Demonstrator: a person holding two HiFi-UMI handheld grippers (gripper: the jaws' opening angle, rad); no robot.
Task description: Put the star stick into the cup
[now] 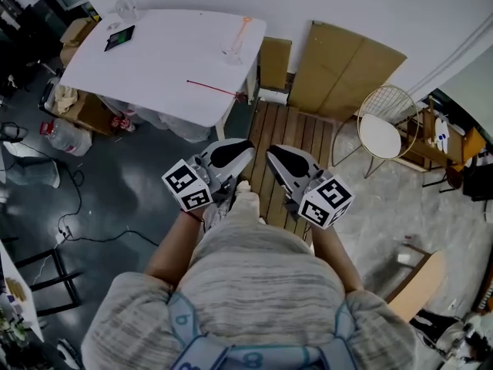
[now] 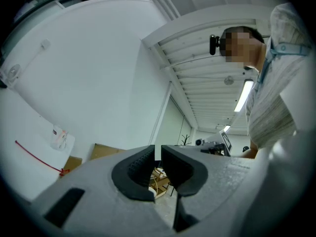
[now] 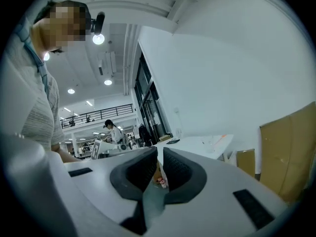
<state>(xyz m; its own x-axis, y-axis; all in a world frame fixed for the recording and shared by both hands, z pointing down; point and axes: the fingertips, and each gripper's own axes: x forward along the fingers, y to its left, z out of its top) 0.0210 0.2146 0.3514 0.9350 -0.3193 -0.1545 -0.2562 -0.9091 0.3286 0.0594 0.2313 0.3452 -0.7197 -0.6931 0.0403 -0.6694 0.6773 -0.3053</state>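
Two grippers held close to person's torso, both empty: left gripper (image 1: 237,152) jaws nearly touching, right gripper (image 1: 279,158) jaws pressed together. Red star stick (image 1: 212,89) lies on white table (image 1: 162,68) near cup (image 1: 233,49), well apart from both grippers.

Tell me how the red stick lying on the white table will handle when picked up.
The red stick looks very thin and long, so probably light and apt to bend or swing if pinched at one end. It lies flat on the white table with one end at the edge, so a push might slide or roll it off.
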